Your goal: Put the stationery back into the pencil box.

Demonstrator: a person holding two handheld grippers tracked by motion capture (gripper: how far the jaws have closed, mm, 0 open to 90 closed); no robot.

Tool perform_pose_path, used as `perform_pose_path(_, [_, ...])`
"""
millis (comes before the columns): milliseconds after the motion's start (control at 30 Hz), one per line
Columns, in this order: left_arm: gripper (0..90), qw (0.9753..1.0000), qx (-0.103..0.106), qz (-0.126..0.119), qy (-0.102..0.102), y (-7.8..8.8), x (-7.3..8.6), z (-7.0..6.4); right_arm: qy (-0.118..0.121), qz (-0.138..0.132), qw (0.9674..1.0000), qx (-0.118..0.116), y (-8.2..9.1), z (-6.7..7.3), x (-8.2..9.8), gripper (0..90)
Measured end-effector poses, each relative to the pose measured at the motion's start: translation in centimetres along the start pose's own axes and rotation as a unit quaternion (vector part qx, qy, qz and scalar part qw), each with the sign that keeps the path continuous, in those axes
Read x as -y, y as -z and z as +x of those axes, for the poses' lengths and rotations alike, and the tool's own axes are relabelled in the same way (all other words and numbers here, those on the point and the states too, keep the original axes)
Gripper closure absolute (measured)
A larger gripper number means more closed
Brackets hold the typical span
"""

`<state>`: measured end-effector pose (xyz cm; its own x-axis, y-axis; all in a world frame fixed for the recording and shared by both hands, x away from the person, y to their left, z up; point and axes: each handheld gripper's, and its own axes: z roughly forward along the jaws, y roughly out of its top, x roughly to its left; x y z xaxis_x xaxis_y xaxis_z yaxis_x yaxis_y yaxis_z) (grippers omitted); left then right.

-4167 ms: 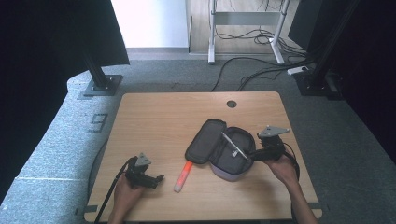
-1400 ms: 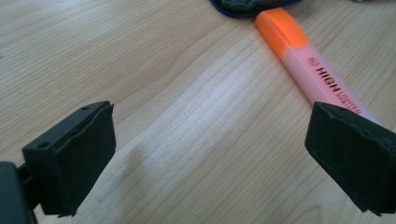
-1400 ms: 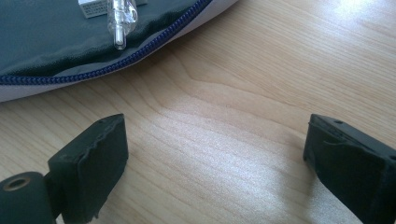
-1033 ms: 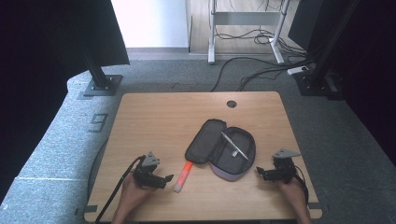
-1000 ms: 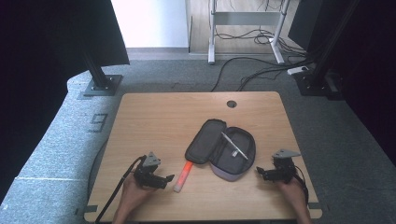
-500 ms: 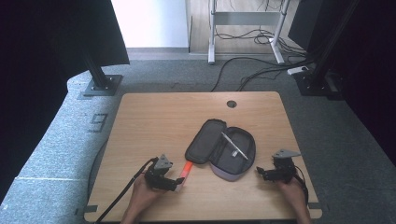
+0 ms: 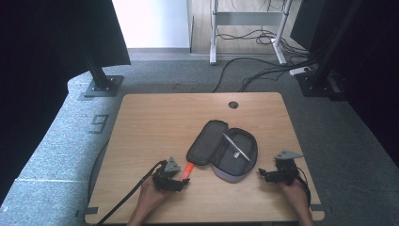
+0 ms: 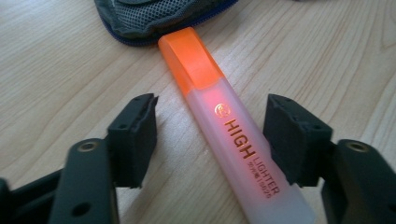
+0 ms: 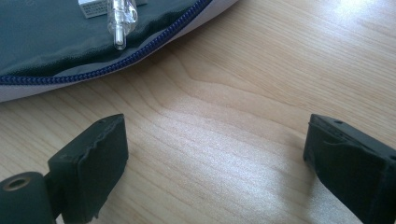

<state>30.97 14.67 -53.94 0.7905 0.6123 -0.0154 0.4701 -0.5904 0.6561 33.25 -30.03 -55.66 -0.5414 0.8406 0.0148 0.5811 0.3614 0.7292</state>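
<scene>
1. Orange-capped highlighter (image 8: 229, 126) lies flat on the tabletop (image 7: 155, 122) between the spread jaws of the left tool (image 8: 210, 135); neither jaw touches it.
2. Cap end sits just at the edge of the open grey pencil case (image 7: 223, 150), blue zipper.
3. Highlighter's rear end is cut off at the bottom of the left gripper view; small print under "HIGH LIGHTER" unreadable.
4. Body translucent white, gold lettering, orange glow inside.
5. Clear pen (image 9: 121, 18) in the case, top cut off.
6. Right tool (image 9: 215, 154) wide open over bare wood, just beside the case, holding nothing.
</scene>
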Motion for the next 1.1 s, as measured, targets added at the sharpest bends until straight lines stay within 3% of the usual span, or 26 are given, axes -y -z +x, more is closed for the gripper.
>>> perform_pose_path(233, [51.8, 0.9999, 0.001, 0.009, -0.008, 0.6, 0.2, 0.2, 0.000, 0.000, 1.0000, 0.000, 0.0, 0.0, 0.0, 6.1])
perform_pose_path(367, [66.1, 0.9998, 0.006, 0.016, -0.013, 1.1, 0.4, 0.4, 0.000, 0.000, 1.0000, 0.000, 0.0, 0.0, 0.0, 6.1])
perform_pose_path(667, [67.0, 0.9989, 0.024, 0.028, -0.029, 1.7, 0.6, -0.1, 0.000, 0.000, 1.0000, 0.000, 0.0, 0.0, 0.0, 6.1])
perform_pose_path(867, [67.0, 0.9980, 0.051, -0.007, -0.035, 3.4, 0.3, -0.9, 0.000, 0.000, 1.0000, 0.000, 0.0, 0.0, 0.0, 6.1])
perform_pose_path(1100, [66.9, 0.9974, 0.057, -0.028, -0.034, 5.0, 0.2, -1.2, 0.000, 0.000, 1.0000, 0.000, 0.0, 0.0, 0.0, 6.1])
